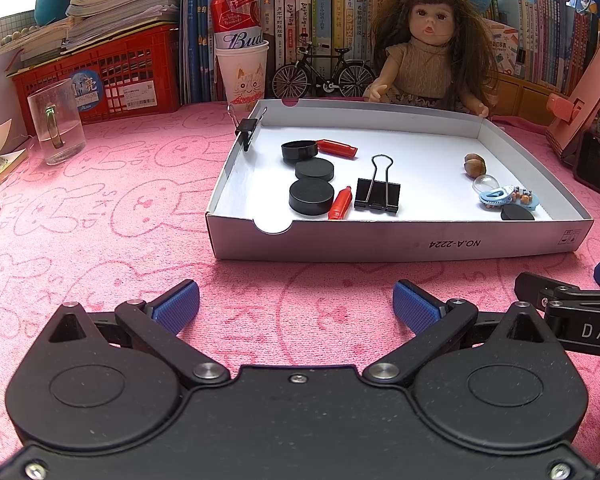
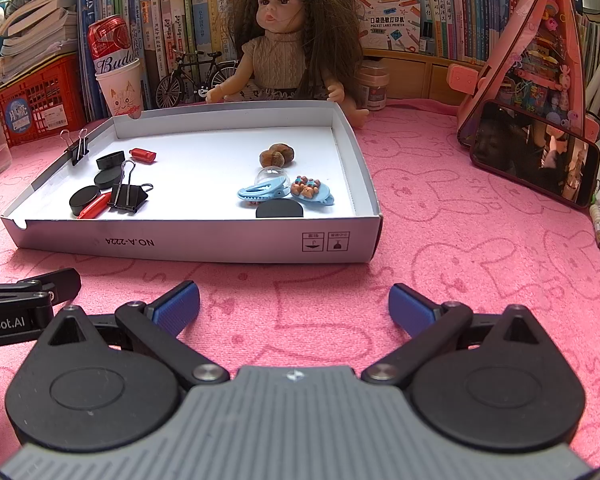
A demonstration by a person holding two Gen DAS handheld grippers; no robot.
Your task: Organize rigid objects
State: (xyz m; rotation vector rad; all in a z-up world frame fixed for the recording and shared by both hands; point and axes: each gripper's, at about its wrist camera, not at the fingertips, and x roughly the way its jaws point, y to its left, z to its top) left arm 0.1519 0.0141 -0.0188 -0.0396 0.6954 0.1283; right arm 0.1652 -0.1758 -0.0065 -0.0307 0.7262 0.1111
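White box lid (image 1: 380,240) of small objects just beyond both wide-open hand-held grippers (image 1: 296,306) (image 2: 294,304)

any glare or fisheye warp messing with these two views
Left wrist: strong barrel warp bends the white box front edge; window top left blows out. Right wrist: the phone screen carries reflections; bookshelf edges curve, corners vignette dark. Box contents stay sharp in both.
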